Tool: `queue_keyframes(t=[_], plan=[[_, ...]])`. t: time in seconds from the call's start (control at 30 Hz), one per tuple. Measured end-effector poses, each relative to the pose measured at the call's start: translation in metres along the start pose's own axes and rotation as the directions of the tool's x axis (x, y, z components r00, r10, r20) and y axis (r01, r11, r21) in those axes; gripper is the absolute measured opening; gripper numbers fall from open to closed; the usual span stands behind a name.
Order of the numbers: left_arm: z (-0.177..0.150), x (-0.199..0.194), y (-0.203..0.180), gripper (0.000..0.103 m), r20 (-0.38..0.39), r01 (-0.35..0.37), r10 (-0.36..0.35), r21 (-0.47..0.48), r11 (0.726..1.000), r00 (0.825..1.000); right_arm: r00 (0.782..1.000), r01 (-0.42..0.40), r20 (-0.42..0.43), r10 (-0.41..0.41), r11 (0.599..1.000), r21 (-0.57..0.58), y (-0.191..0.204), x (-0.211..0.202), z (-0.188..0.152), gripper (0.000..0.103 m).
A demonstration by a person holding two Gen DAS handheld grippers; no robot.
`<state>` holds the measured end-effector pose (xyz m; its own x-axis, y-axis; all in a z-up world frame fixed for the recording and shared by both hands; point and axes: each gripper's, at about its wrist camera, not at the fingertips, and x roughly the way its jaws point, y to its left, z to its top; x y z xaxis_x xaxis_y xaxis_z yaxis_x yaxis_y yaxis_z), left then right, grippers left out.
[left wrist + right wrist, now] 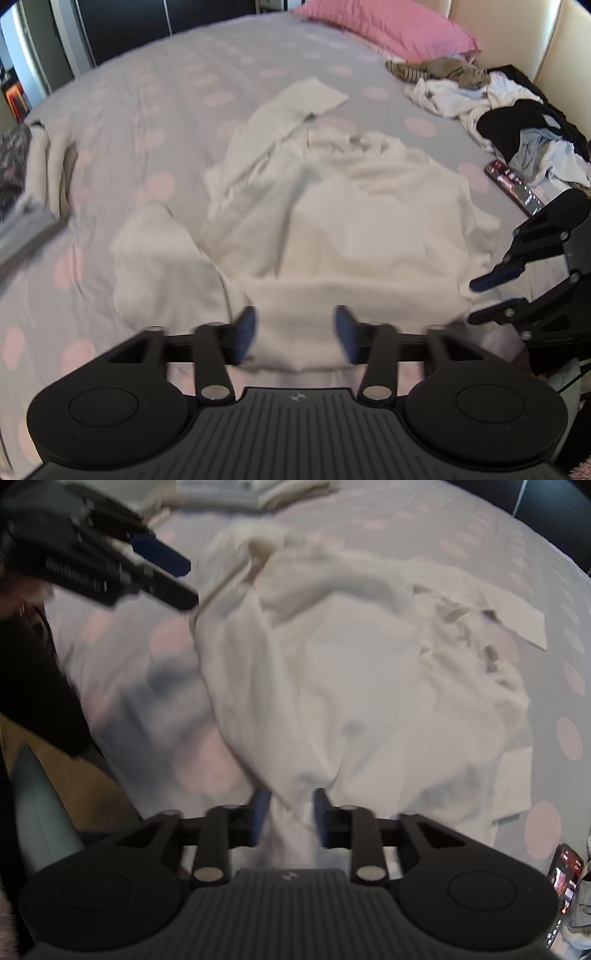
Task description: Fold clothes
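Lying crumpled mid-bed (122,122): white shirt (351,206), one sleeve stretched toward the pink pillow (388,27). Left tool (295,328) spread wide, hem cloth between the pads, no pinch. Right tool (290,812) has a fabric bunch between its pads; grip unclear. Clothes pile (517,122) and phone (515,182) beside.

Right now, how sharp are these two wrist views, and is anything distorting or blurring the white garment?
Left wrist view: the white garment is smeared by motion blur, the pink pillow is sharper, and fisheye bends the bed. Right wrist view: the garment is blurrier still, especially between the right gripper pads; the phone sits at the warped corner.
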<state>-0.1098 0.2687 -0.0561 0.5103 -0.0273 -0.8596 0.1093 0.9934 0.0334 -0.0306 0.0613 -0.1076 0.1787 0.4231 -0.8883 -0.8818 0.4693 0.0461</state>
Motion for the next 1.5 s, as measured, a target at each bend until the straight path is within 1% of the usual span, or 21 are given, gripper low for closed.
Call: queue_keyframes(t=[0.07, 0.13, 0.23, 0.33, 0.47, 0.53, 0.6, 0.7, 0.83, 0.9, 0.93, 0.97, 1.0, 1.03, 1.1, 1.13, 1.17, 1.23, 1.33, 1.4, 1.5], plan=[[0.007, 0.001, 0.003, 0.053, 0.005, -0.012, 0.012, 0.031, 0.999, 1.000, 0.999, 0.019, 0.039, -0.021, 0.999, 0.036, -0.007, -0.008, 0.002, 0.047], [0.013, 0.006, 0.005, 0.053, 0.004, -0.034, 0.034, 0.064, 0.997, 0.999, 0.995, 0.069, 0.062, -0.074, 0.994, 0.084, -0.018, -0.006, 0.004, 0.055], [0.020, 0.018, 0.009, 0.053, 0.014, -0.049, 0.048, 0.094, 0.994, 0.999, 0.990, 0.121, 0.053, -0.132, 0.977, 0.174, -0.037, 0.007, 0.006, 0.056], [0.024, 0.033, 0.011, 0.053, 0.035, -0.048, 0.045, 0.095, 0.994, 0.998, 0.988, 0.130, 0.047, -0.145, 0.961, 0.245, -0.053, 0.019, 0.009, 0.056], [0.028, 0.054, 0.008, 0.053, 0.038, -0.066, 0.062, 0.124, 0.990, 0.997, 0.988, 0.107, 0.070, -0.137, 0.937, 0.333, -0.067, 0.030, 0.016, 0.059], [0.029, 0.063, 0.006, 0.053, 0.035, -0.077, 0.072, 0.149, 0.986, 0.997, 0.984, 0.114, 0.087, -0.155, 0.926, 0.359, -0.072, 0.034, 0.020, 0.070], [0.030, 0.073, 0.003, 0.053, 0.033, -0.087, 0.082, 0.174, 0.981, 0.996, 0.981, 0.122, 0.096, -0.170, 0.919, 0.376, -0.078, 0.034, 0.022, 0.073], [0.030, 0.084, 0.001, 0.053, 0.023, -0.097, 0.094, 0.190, 0.977, 0.995, 0.982, 0.114, 0.095, -0.164, 0.911, 0.395, -0.086, 0.040, 0.024, 0.075], [0.034, 0.095, 0.004, 0.053, 0.004, -0.077, 0.077, 0.176, 0.981, 0.997, 0.990, 0.072, 0.077, -0.117, 0.899, 0.431, -0.093, 0.052, 0.023, 0.075], [0.037, 0.098, 0.005, 0.048, 0.002, -0.071, 0.072, 0.162, 0.984, 0.997, 0.994, 0.037, 0.074, -0.080, 0.888, 0.459, -0.095, 0.058, 0.022, 0.075], [0.038, 0.099, 0.006, 0.043, 0.000, -0.067, 0.068, 0.153, 0.986, 0.998, 0.995, 0.017, 0.075, -0.059, 0.882, 0.470, -0.095, 0.059, 0.021, 0.073], [0.040, 0.099, 0.007, 0.029, -0.003, -0.057, 0.058, 0.139, 0.989, 0.998, 0.996, -0.005, 0.080, -0.037, 0.882, 0.472, -0.093, 0.060, 0.022, 0.070], [0.041, 0.100, 0.008, 0.018, -0.009, -0.041, 0.043, 0.125, 0.991, 0.999, 0.996, -0.028, 0.087, -0.014, 0.884, 0.466, -0.089, 0.060, 0.023, 0.057], [0.042, 0.100, 0.009, 0.015, -0.015, -0.026, 0.028, 0.117, 0.993, 1.000, 0.996, -0.044, 0.091, 0.002, 0.890, 0.453, -0.085, 0.060, 0.024, 0.040], [0.042, 0.097, 0.007, 0.007, -0.023, 0.006, -0.003, 0.115, 0.993, 1.000, 0.995, -0.054, 0.096, 0.016, 0.912, 0.407, -0.074, 0.058, 0.027, 0.024], [0.041, 0.094, 0.003, 0.006, -0.028, 0.027, -0.024, 0.137, 0.990, 0.999, 0.995, -0.058, 0.099, 0.022, 0.923, 0.381, -0.069, 0.056, 0.029, 0.021], [0.040, 0.090, -0.002, 0.002, -0.034, 0.050, -0.045, 0.162, 0.986, 0.998, 0.994, -0.064, 0.106, 0.028, 0.931, 0.359, -0.064, 0.054, 0.030, 0.017], [0.037, 0.083, -0.012, 0.000, -0.048, 0.099, -0.091, 0.208, 0.973, 0.995, 0.992, -0.089, 0.117, 0.053, 0.939, 0.331, -0.058, 0.050, 0.031, 0.008], [0.027, 0.076, -0.027, 0.000, -0.091, 0.159, -0.140, 0.244, 0.957, 0.986, 0.985, -0.153, 0.127, 0.119, 0.937, 0.315, -0.051, 0.045, 0.029, 0.005], [0.019, 0.074, -0.035, 0.000, -0.096, 0.148, -0.126, 0.277, 0.949, 0.987, 0.980, -0.191, 0.118, 0.163, 0.936, 0.295, -0.043, 0.044, 0.026, 0.005], [0.010, 0.072, -0.038, 0.000, -0.090, 0.092, -0.067, 0.317, 0.944, 0.994, 0.971, -0.236, 0.091, 0.220, 0.941, 0.243, -0.024, 0.044, 0.023, 0.003]])
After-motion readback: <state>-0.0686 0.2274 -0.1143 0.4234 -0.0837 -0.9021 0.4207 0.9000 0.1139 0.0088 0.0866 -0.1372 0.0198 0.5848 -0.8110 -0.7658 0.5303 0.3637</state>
